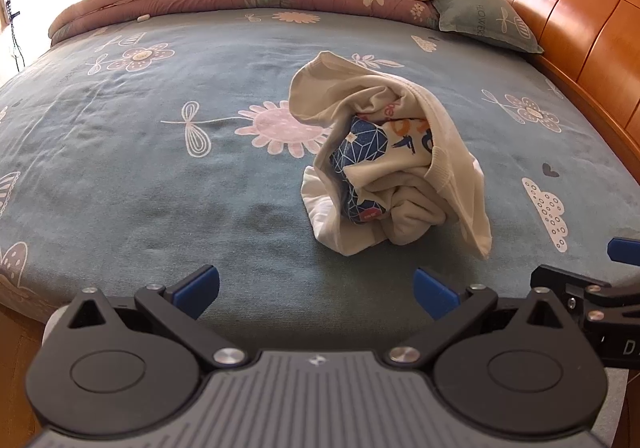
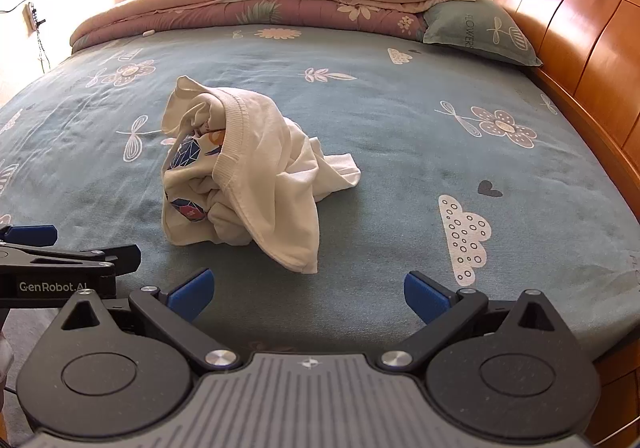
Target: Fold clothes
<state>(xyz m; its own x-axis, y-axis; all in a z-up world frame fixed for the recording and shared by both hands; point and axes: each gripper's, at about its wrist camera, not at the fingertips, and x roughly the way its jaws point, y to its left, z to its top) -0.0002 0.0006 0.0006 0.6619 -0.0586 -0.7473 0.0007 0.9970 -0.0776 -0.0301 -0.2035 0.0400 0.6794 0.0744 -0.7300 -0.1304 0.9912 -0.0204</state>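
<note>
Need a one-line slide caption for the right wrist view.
Open right gripper faces a crumpled white shirt on the blue bed sheet; left gripper alongside.

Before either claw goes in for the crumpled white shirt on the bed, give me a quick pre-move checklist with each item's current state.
1. Left claw open, nothing between its pads: ok.
2. Right claw open, nothing between its pads: ok.
3. White shirt on the blue bedsheet, nothing lying on it: ok.
4. Shirt spread flat for folding: not ok, it sits in a bunched heap.
5. Ribbed collar exposed to grasp: ok.
6. Sleeves and hem located: cannot tell, buried in the folds.
</note>
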